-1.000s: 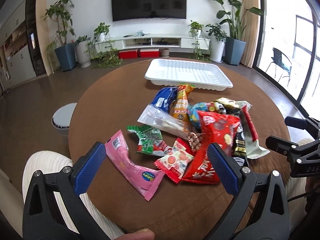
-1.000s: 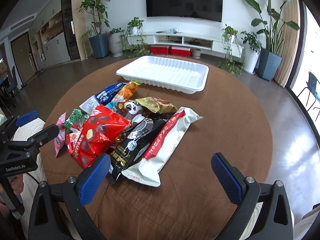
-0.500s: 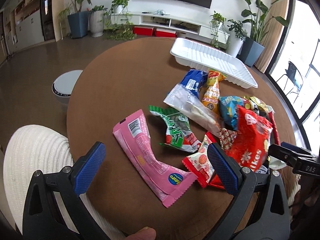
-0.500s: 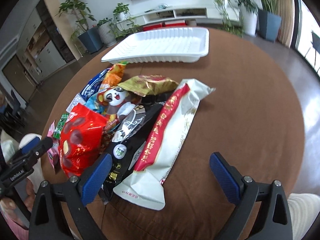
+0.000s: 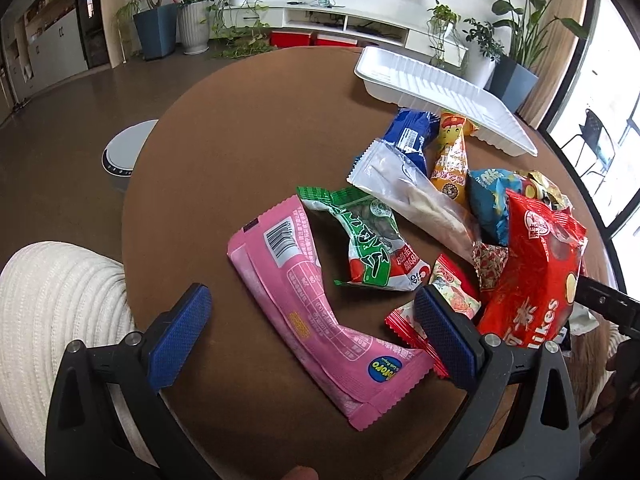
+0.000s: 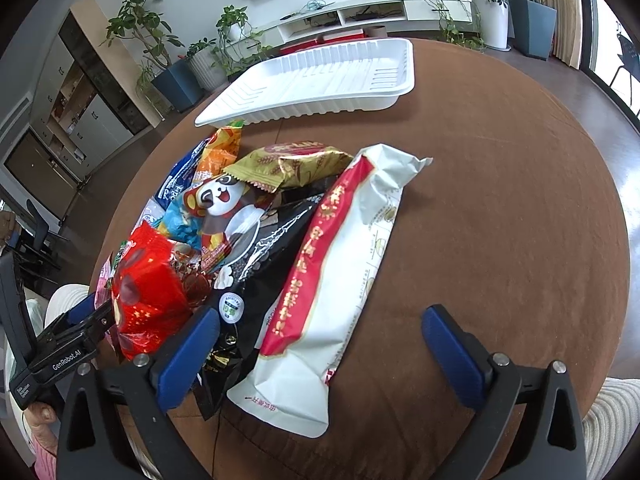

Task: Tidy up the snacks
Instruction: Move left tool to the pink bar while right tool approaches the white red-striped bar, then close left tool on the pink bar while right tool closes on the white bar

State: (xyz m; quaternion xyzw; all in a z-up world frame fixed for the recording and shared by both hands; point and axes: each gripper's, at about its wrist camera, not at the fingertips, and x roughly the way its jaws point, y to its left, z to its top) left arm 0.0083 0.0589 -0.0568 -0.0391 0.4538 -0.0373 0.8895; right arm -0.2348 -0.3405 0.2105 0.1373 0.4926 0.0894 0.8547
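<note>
Nearest on the left of the round brown table (image 5: 240,128), the pink packet (image 5: 308,304) lies flat and alone at the edge of the heap, its long axis running from far-left to near-right. The left gripper (image 5: 308,328) hangs just above it with its blue pads spread wide, nothing between them, and the packet's near half sits right in the gap. Judging by that, the left hand is the one placed to take it, and it would want to turn so the pads close across the narrow width and not along the length.

Just right of the pink packet come the green packet (image 5: 368,240), a small red sachet (image 5: 452,300) beside the right pad, and the tall red bag (image 5: 536,272), with blue, clear and orange packs piled behind.

Further right, the long white-and-red packet (image 6: 344,280) lies with its long axis running near to far, its near end between the pads of the right gripper (image 6: 320,352), closer to the left pad. That gripper is also spread wide and carries nothing. A black packet (image 6: 256,280) is tucked partly under the white one's left edge.

At the far side sits the white tray (image 6: 384,96), bare inside, well apart from both grippers; no snack has reached it yet.
</note>
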